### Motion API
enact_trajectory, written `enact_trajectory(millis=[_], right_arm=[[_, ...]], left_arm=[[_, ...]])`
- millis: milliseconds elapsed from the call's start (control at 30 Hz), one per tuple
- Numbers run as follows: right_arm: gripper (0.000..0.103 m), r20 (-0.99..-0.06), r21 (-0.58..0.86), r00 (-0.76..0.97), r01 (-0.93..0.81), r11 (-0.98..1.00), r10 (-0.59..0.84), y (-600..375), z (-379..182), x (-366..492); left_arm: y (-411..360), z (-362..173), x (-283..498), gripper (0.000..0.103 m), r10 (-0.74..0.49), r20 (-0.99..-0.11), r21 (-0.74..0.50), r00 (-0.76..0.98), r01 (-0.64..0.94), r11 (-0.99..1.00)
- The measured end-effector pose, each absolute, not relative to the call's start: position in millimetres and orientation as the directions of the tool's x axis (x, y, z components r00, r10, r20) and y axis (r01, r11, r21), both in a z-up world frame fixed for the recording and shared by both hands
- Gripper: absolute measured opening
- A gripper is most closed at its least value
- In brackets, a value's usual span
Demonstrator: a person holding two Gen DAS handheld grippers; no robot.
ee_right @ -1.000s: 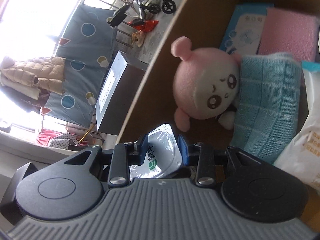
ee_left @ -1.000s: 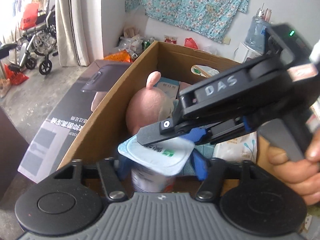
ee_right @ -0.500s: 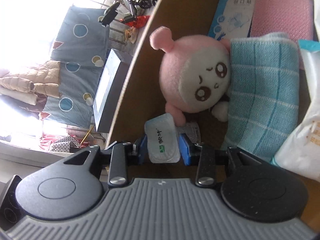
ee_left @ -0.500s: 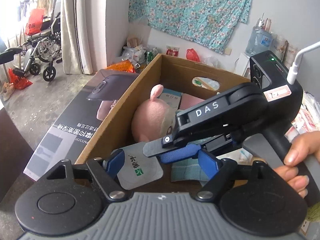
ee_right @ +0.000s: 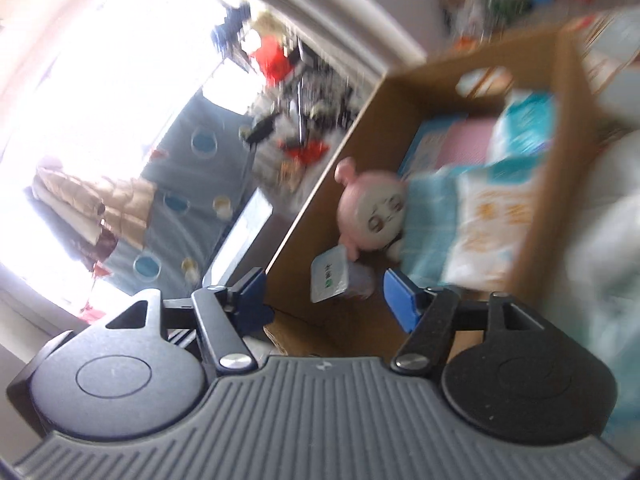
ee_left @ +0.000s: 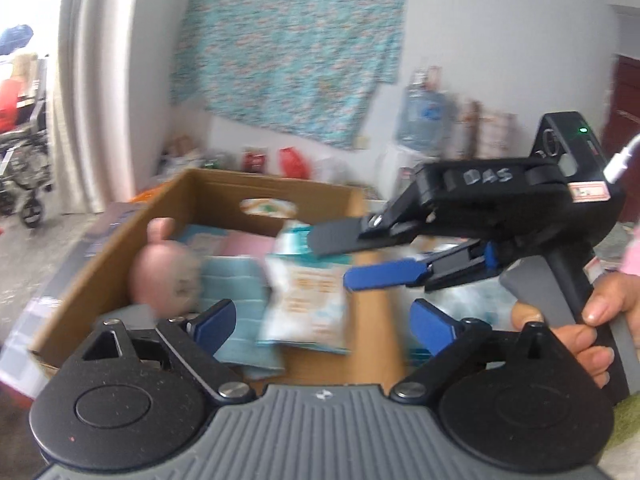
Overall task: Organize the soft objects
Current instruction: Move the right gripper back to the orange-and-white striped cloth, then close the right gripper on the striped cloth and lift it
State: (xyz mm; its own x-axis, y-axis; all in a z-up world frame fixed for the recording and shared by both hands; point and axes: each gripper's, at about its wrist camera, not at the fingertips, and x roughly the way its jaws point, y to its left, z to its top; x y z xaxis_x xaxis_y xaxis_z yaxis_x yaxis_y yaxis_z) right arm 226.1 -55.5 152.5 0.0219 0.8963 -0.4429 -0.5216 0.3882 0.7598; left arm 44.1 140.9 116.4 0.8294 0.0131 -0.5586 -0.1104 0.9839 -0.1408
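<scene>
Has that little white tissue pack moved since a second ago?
Yes. The tissue pack was between the right gripper fingers; now it lies in the cardboard box corner below the pink plush. The jaws have just been opening and hold nothing.

1. Left tongs (ee_left: 323,322): the blue-padded jaws stand wide apart, pointing forward and somewhat down; they have just been opening, with nothing between them.
2. Right tongs (ee_left: 340,258), seen from the left wrist: jaws parted one above the other, also just opening, nothing gripped.
3. A hand (ee_left: 576,322) wraps the right tongs' grey handle, fingers curled around it.
</scene>
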Motion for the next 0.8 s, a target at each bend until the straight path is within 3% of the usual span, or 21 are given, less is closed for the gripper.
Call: enact_trajectory(millis=[167, 467, 600, 800], right_arm=[[0.074, -0.501, 0.621, 0.199, -0.595, 0.510, 0.842, -149, 179, 214], [0.081, -0.647, 0.266, 0.526, -0.524, 0.809, 0.552, -294, 187, 198], [0.081, -0.701, 0.149, 0.571, -0.469, 0.871, 0.427, -332, 163, 202], [0.081, -0.786, -0.031, 0.560, -0.461, 0.887, 0.263, -343, 110, 233]], left_arm=[[83, 111, 49, 0.096, -0.111, -0.539, -0.162, 0.835, 0.027, 0.986], [-14, 77, 76, 0.096, -0.328, -0.534, -0.203, 0.779, 0.258, 0.945], [-53, 51, 95, 0.096, -0.344, -0.543, -0.178, 0.766, 0.296, 0.938], [-97, 6, 121, 0.091, -0.333, -0.622, -0.130, 0.709, 0.326, 0.936]])
